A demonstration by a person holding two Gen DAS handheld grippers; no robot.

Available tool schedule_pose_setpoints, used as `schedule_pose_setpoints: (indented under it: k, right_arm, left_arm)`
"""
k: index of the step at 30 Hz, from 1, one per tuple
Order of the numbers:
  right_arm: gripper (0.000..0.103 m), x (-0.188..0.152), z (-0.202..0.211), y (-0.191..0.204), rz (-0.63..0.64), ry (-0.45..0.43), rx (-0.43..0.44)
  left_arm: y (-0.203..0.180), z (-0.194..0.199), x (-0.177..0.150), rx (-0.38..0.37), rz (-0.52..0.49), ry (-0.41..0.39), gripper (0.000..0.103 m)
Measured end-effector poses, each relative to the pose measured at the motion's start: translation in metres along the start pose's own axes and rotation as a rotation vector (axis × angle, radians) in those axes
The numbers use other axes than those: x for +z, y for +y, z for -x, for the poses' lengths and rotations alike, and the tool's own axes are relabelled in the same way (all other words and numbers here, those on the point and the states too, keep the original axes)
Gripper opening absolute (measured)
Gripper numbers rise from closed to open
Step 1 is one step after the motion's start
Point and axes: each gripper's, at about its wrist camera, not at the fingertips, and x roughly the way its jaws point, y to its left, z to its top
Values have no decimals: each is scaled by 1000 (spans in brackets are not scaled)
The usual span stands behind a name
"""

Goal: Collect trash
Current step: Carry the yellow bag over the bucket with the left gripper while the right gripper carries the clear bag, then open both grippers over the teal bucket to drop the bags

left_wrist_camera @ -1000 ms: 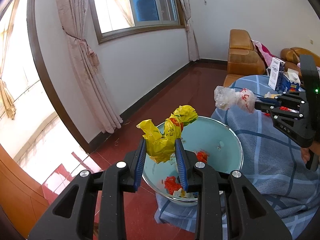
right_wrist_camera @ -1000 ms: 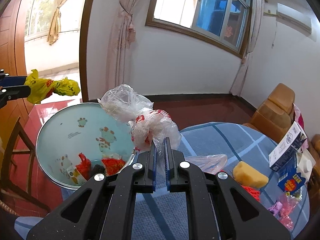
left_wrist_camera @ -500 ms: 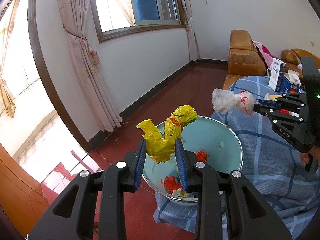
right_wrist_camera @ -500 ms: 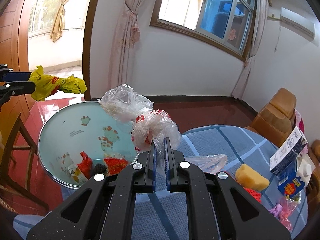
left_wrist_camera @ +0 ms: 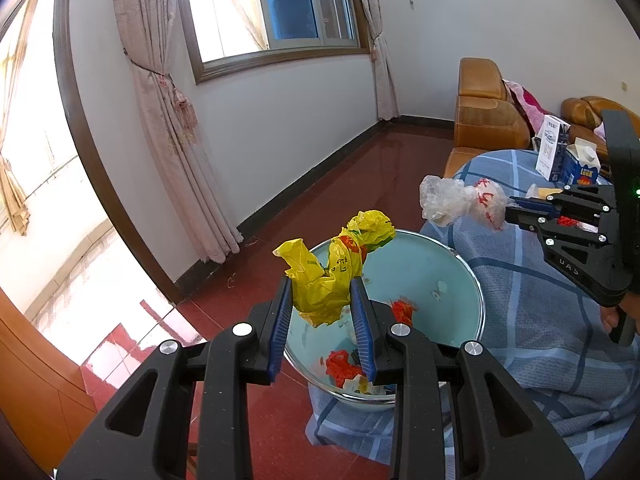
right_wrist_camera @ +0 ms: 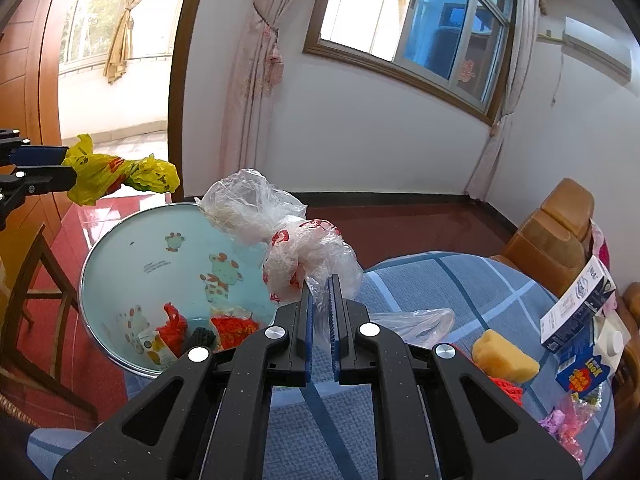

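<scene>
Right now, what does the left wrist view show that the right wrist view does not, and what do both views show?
Only the left wrist view shows the whole right claw from the side, with a hand under it.

Only the right wrist view shows the yellow sponge, the loose clear bag on the blue checked cloth, and the pink wrappers.

Both show the yellow bag clamped in the left claw, the clear crumpled bag clamped in the right claw, the teal basin holding red scraps, and the milk cartons.
</scene>
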Motion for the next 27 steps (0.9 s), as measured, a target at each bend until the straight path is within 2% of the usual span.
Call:
schedule_pose_setpoints:
  k: [8, 10, 11, 12, 13, 18, 20, 24, 27]
  right_arm:
    - [8, 0, 0, 4, 12, 1, 11]
    - [10, 0, 0, 5, 12, 4, 30]
    - [19, 0, 0, 6, 14, 4, 53]
    - [42, 0, 1, 8, 19, -3, 63]
    - [50, 0, 2, 8, 21, -12, 67]
    - [51, -2, 4, 9, 22, -7, 58]
    - [51, -3, 6, 6, 9, -1, 45]
    - [51, -15, 23, -10, -33, 22, -26]
    - [52, -36, 50, -39, -99, 43, -85]
  left_arm:
    - [-1, -2, 1, -8, 4, 7, 31]
    - [-3, -1, 0, -9, 8, 9, 40]
    - [-3, -1, 0, -8, 14, 5, 46]
    - [-5, 1, 2, -15, 9, 1, 51]
    - [-8, 1, 1, -19, 0, 0, 51]
    - [-15, -1, -2, -29, -10, 9, 51]
    - [-16, -2, -3, -31, -6, 15, 54]
    - [-18, -7, -5, -38, -3, 33, 57]
    - [-27, -13, -10, -60, -13, 58, 60]
